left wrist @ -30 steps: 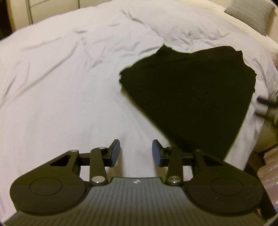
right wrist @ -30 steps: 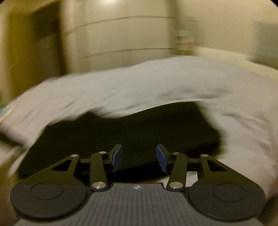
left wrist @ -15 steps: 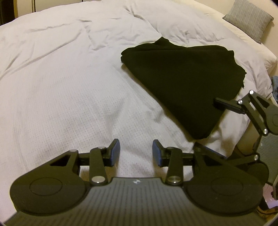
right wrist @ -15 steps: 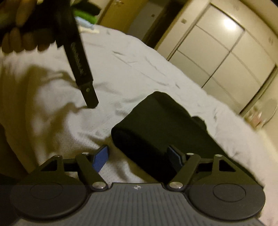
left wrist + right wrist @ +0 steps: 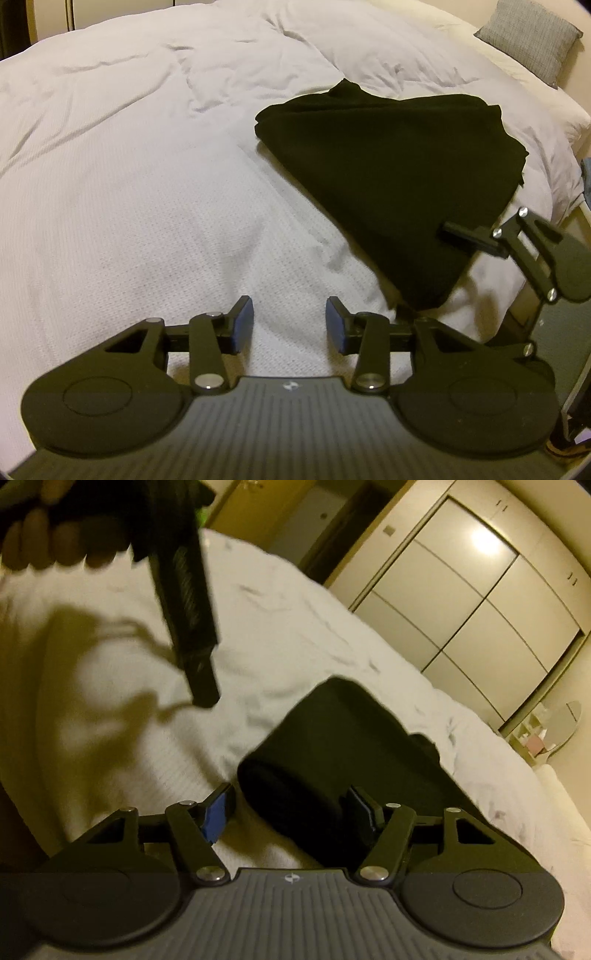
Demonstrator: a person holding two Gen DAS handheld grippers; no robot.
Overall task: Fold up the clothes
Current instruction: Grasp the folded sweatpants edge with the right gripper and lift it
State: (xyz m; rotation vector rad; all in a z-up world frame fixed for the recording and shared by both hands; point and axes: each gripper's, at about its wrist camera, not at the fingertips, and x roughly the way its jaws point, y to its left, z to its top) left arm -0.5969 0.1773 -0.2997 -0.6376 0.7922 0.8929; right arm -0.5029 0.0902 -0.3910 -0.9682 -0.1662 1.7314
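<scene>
A black folded garment (image 5: 388, 184) lies on the white duvet (image 5: 129, 184) toward the bed's right side. My left gripper (image 5: 290, 328) is open and empty, hovering over bare duvet to the left of the garment's near corner. My right gripper (image 5: 291, 812) is open, its jaws standing on either side of the garment's thick near corner (image 5: 295, 786) without closing on it. The right gripper also shows in the left wrist view (image 5: 517, 251), at the garment's right edge. The left gripper's body (image 5: 188, 609) shows in the right wrist view, held by a hand.
A grey pillow (image 5: 532, 33) lies at the bed's far right corner. Cream wardrobe doors (image 5: 461, 590) stand beyond the bed. The bed's right edge (image 5: 569, 206) drops off just past the garment. A small shelf with a round mirror (image 5: 554, 731) stands by the wall.
The right gripper swung around to the garment's near corner, opened wider and moved in so the corner sits between its jaws. The left gripper drew slightly back over the duvet.
</scene>
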